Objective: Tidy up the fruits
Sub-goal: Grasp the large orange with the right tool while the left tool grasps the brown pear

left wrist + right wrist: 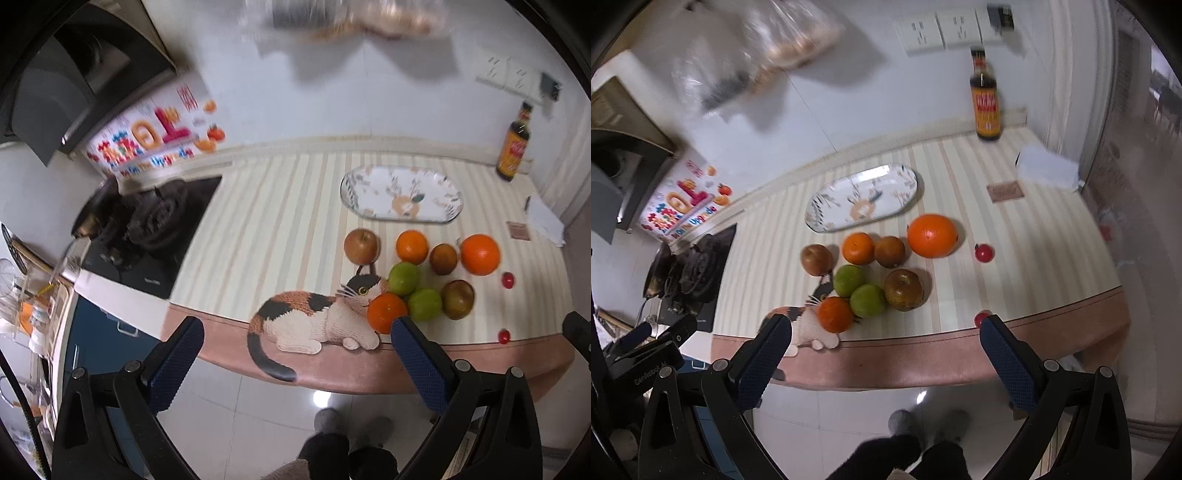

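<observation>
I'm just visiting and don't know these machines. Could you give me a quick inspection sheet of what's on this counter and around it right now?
Surface: striped mat with a cat picture covering the counter.
Job's things: oval plate bare; in front of it a loose cluster of three oranges, the largest at the right, two green fruits, three brownish-red fruits, and two small red fruits off to the right.
Clutter: dark sauce bottle, white box, small brown card.
Grippers: left gripper and right gripper open, holding nothing, back from the counter edge.
Cables: nothing seen.
Surroundings: stove burner at left, wall sockets, tiled floor.
</observation>
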Available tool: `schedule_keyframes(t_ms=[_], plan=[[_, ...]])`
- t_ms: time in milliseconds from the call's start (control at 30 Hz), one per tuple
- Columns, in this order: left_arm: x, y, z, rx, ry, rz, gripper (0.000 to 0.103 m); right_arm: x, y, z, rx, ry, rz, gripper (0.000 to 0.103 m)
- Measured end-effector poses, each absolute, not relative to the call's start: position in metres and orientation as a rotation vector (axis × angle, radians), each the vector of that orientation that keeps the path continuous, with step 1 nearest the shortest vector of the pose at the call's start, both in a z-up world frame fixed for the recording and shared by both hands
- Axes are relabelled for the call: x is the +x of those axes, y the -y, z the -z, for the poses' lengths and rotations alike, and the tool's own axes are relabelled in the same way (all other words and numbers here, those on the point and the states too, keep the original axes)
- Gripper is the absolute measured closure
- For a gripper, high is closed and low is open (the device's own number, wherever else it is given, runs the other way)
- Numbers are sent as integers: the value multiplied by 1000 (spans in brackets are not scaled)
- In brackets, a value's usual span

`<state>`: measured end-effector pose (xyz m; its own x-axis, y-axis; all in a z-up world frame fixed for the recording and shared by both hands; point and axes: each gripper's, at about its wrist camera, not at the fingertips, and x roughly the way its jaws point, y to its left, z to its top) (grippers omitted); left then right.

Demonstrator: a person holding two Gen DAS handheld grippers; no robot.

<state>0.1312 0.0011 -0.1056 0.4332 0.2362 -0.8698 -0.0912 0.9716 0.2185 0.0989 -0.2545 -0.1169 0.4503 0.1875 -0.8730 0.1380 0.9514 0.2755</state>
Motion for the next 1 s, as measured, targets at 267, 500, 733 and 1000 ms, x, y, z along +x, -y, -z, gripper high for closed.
schedule_keyframes(t_ms=[267,500,733,1000], plan=[[221,-9,181,47,-1285,-192,0,172,274,182,385,-1214,38,0],[294,-10,245,-9,-1424,-94,0,244,303,251,472,-1331,161,0],[342,-1,291,14,-1526,13,0,290,312,302,525,-1436,255,0],[363,10,321,38,-1596,89,0,314,320,339,641,-1526,266,0]])
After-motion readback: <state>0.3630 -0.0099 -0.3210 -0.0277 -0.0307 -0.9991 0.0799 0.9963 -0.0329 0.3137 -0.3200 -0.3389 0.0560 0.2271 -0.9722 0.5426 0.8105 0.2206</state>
